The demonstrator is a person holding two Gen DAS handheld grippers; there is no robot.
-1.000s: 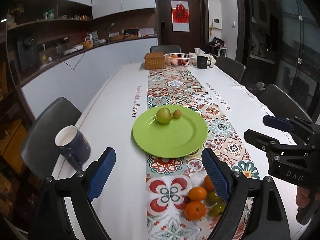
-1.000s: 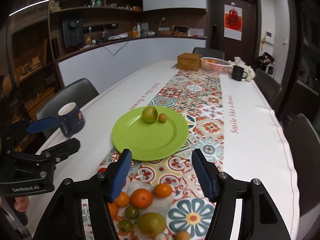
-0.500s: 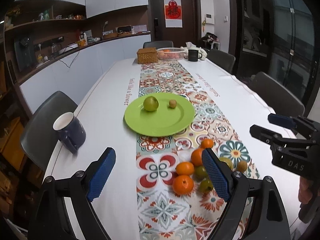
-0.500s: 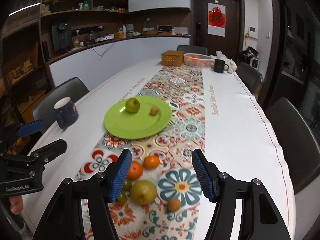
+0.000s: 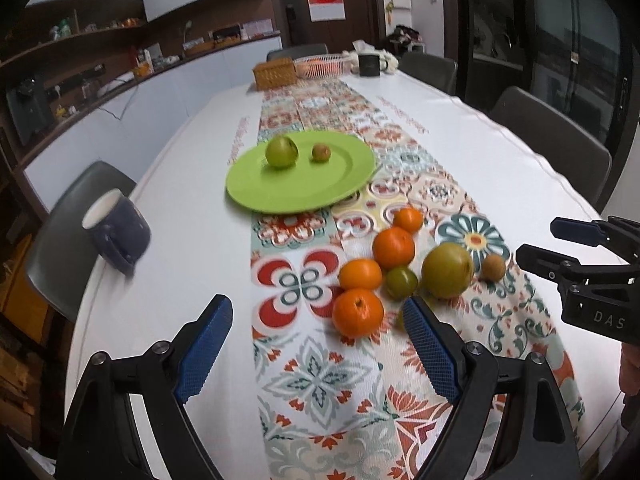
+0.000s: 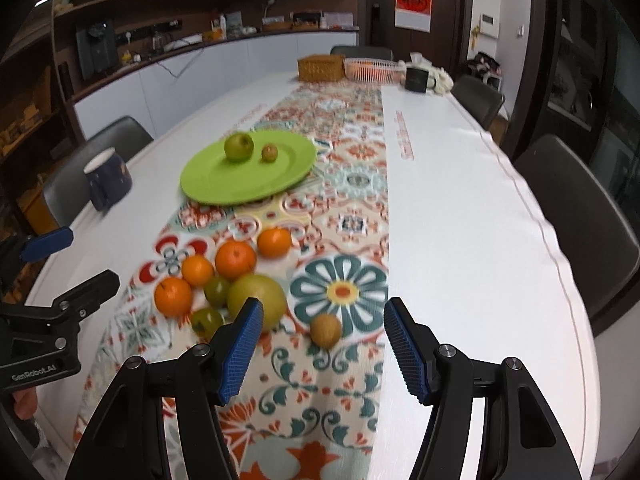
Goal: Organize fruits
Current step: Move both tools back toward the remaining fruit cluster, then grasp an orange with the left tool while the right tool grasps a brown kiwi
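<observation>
Both empty and spread, the left gripper and right gripper approach loose oranges and green fruit clustered on the patterned runner, short of the round lime-green plate they likely must reach.

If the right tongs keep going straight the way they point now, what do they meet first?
Most likely the small brown fruit: it lies on the runner nearly centred between the open right tongs, just ahead of them. The big green fruit sits beside the left finger. Depth is hard to judge.
</observation>
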